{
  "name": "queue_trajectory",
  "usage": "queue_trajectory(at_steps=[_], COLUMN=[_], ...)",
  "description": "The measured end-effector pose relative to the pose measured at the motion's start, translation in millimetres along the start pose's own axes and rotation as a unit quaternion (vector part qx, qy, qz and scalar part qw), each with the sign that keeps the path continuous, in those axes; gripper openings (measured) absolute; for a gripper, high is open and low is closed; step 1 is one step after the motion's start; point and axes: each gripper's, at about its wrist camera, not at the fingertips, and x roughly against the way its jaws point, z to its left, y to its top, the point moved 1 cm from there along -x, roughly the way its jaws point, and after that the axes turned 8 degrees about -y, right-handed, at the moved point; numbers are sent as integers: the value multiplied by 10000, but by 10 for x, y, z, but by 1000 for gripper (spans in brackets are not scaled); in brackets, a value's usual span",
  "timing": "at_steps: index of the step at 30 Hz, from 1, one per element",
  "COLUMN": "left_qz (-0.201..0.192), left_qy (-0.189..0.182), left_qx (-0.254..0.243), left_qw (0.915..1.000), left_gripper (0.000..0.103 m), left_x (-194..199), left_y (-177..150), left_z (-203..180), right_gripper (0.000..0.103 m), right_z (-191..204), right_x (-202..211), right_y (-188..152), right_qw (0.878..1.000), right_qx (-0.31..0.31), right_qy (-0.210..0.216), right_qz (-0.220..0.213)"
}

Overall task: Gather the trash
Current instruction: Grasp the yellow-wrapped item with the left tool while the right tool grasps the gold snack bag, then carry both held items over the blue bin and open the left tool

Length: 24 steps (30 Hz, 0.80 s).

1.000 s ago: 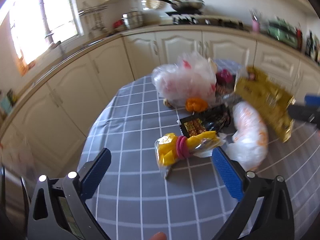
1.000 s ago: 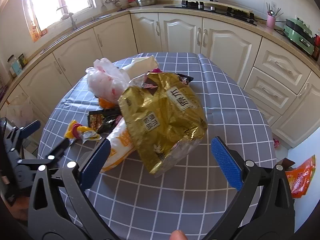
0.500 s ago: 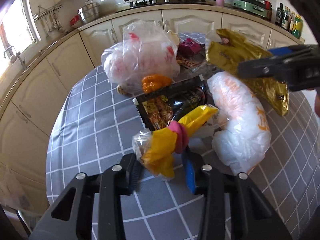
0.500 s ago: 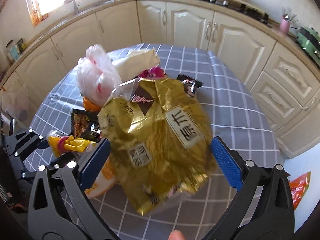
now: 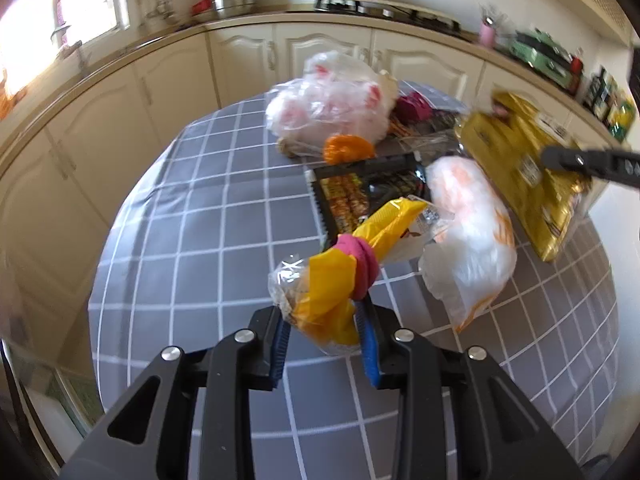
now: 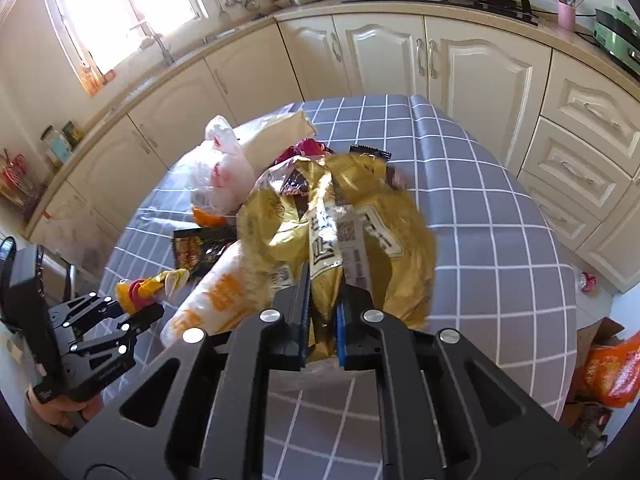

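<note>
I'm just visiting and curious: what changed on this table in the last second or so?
Both grippers went from wide open to gripping. The left gripper is closing on the yellow wrapper; the right gripper has shut on the gold bag, crumpling it. The white bags, black packet and checked tablecloth look unmoved.

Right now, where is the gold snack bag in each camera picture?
Left wrist view: gold snack bag at the right edge, pinched by the right tool.
Right wrist view: gold snack bag in the middle, just above the tool.
Shared landmark: white bag with orange print.
</note>
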Motion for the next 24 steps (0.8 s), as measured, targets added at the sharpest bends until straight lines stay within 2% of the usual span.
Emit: queue_trajectory(at_steps=[6, 12, 15, 19, 24], left_qz=[-120, -542, -805, -1034, -1037], left_qy=[57, 254, 188, -127, -615], left_qx=[384, 586, 530, 293, -153], left_qw=[9992, 9965, 9952, 9941, 9926], left_gripper=[29, 29, 29, 29, 29], left_x=[140, 471, 650, 759, 605], left_y=[-58, 57, 213, 435, 699], left_z=[26, -48, -264, -752, -1543], right_gripper=[9, 8, 8, 8, 8], right_z=[-112, -262, -419, -680, -1334], right_x=[134, 370, 529, 739, 1058], right_y=[-71, -86, -95, -114, -197], right_qw=[9997, 9982, 9961, 9933, 9857], right_qx=[-107, -263, -443, -650, -1182], right_qy=[168, 357, 441, 431, 211], right_qz=[-127, -412, -623, -851, -1181])
